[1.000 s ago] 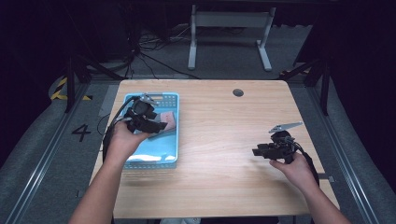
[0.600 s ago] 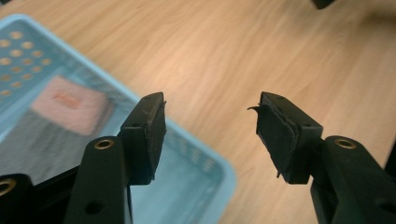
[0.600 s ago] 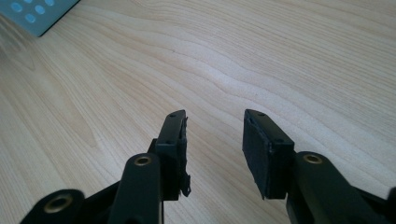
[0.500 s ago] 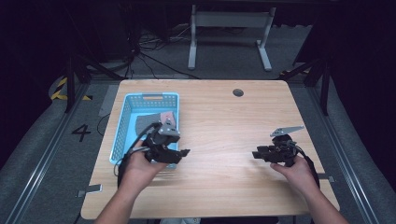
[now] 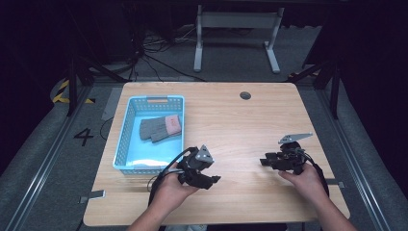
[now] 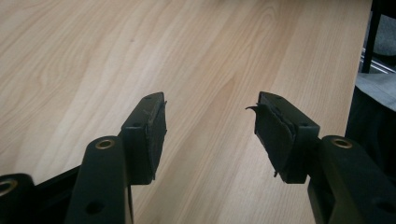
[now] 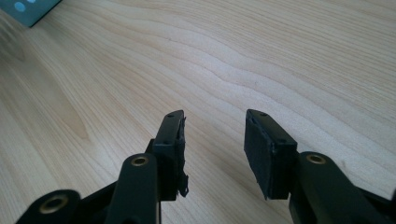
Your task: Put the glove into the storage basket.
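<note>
Bright, even light on the table point(image 5: 231, 120) — dark, dim surroundings, soft shadows, slightly blurred jaws up close.

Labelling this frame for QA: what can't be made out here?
- Glove in the basket, high view: too small to tell whether it is one glove or a pair.
- Basket's near inside wall: hidden by its own rim.
- Left tool, high view: the hand covers its grip.
- Right tool, right gripper view: body cut off by the bottom edge.

1. A grey knitted glove point(image 5: 160, 128) with a pink cuff lies flat in the blue basket point(image 5: 124, 142).
2. The basket, a slotted-walled rectangle, sits on the counter's point(image 5: 250, 130) left part.
</note>
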`<state>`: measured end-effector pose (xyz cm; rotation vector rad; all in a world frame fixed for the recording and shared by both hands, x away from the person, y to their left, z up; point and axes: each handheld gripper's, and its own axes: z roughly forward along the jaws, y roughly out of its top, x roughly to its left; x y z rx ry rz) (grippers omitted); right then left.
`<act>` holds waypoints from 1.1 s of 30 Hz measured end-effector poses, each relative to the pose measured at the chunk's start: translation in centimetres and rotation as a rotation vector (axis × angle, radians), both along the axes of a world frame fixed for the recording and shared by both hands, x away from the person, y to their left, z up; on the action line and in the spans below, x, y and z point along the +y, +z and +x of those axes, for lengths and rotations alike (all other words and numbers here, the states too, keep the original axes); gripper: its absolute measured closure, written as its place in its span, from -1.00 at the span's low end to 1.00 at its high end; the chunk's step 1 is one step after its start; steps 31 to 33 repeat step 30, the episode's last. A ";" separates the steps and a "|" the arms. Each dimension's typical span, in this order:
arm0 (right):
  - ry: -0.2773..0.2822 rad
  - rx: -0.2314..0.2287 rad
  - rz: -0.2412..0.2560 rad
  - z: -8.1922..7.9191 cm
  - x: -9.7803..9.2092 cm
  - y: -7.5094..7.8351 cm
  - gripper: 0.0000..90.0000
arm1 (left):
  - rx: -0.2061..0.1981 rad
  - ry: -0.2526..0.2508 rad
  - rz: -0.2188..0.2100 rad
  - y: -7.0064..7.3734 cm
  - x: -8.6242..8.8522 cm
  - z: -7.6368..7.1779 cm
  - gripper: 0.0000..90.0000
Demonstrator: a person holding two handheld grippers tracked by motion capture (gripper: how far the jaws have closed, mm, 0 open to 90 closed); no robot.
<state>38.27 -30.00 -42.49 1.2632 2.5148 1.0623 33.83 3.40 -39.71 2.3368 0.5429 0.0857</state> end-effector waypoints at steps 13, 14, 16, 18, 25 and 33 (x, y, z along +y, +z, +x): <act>-0.007 0.001 -0.007 -0.2 -0.3 -0.7 0.28 | -0.017 -0.008 -0.030 -4.2 -1.4 -1.0 0.04; -0.008 -0.003 -0.009 -0.2 -0.3 -0.7 0.28 | -0.001 -0.009 -0.020 -4.3 -1.4 -0.9 0.04; -0.007 -0.006 -0.005 -0.3 -0.4 -0.7 0.27 | 0.009 -0.009 -0.004 -4.5 -1.3 -0.8 0.03; -0.009 -0.005 -0.005 -0.3 -0.4 -0.7 0.27 | 0.011 0.000 0.004 -4.7 -1.3 -0.7 0.02; -0.016 -0.004 -0.005 -0.1 -0.5 -0.8 0.24 | 0.025 0.011 0.000 -4.7 -1.1 -0.6 0.01; -0.025 -0.005 -0.003 -0.1 -0.6 -0.8 0.19 | 0.014 0.006 -0.009 -4.5 -1.2 -0.7 -0.01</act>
